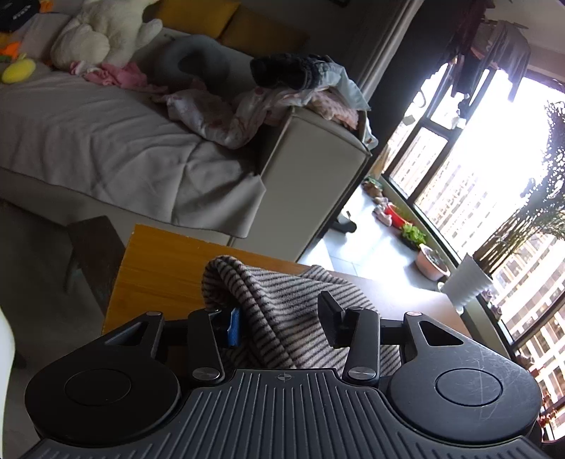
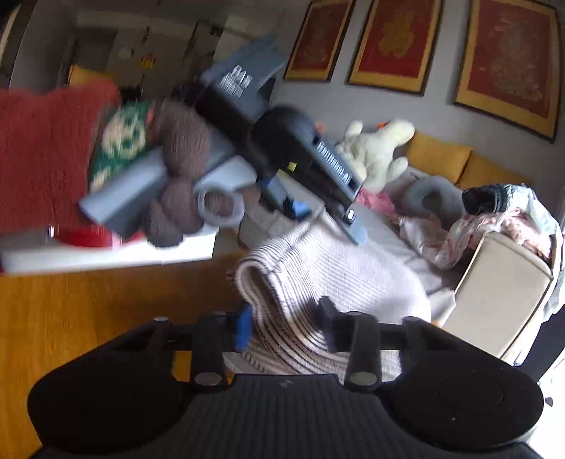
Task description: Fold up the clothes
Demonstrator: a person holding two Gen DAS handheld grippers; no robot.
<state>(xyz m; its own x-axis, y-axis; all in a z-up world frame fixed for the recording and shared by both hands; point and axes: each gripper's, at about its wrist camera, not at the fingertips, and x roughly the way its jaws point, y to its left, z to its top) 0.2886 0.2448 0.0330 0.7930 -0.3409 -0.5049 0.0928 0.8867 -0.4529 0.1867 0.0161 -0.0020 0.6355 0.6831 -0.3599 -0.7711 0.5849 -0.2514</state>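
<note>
My left tool (image 1: 280, 326) has its two fingers set apart, with a raised fold of the striped garment (image 1: 282, 300) lying between them; the blue-padded finger (image 1: 233, 326) touches the cloth, while the black finger (image 1: 330, 323) stands just beside it, so I read no firm clamp here. The garment rests on the orange wooden bench (image 1: 159, 268), bunched up toward the tool. Beyond the bench I see a sofa (image 1: 106, 141) carrying a white plush toy (image 1: 106, 31) and a heap of loose clothes (image 1: 282, 95) on its armrest. My right tool (image 2: 286, 328) likewise has its fingers spread, with a looped fold of the same striped garment (image 2: 317, 268) between them; this view is blurred, so I cannot tell whether the pads press the fabric. The cloth here rises off the bench (image 2: 88, 310). In the right wrist view the left tool (image 2: 300, 212) is visible above the garment, touching its upper edge.
</note>
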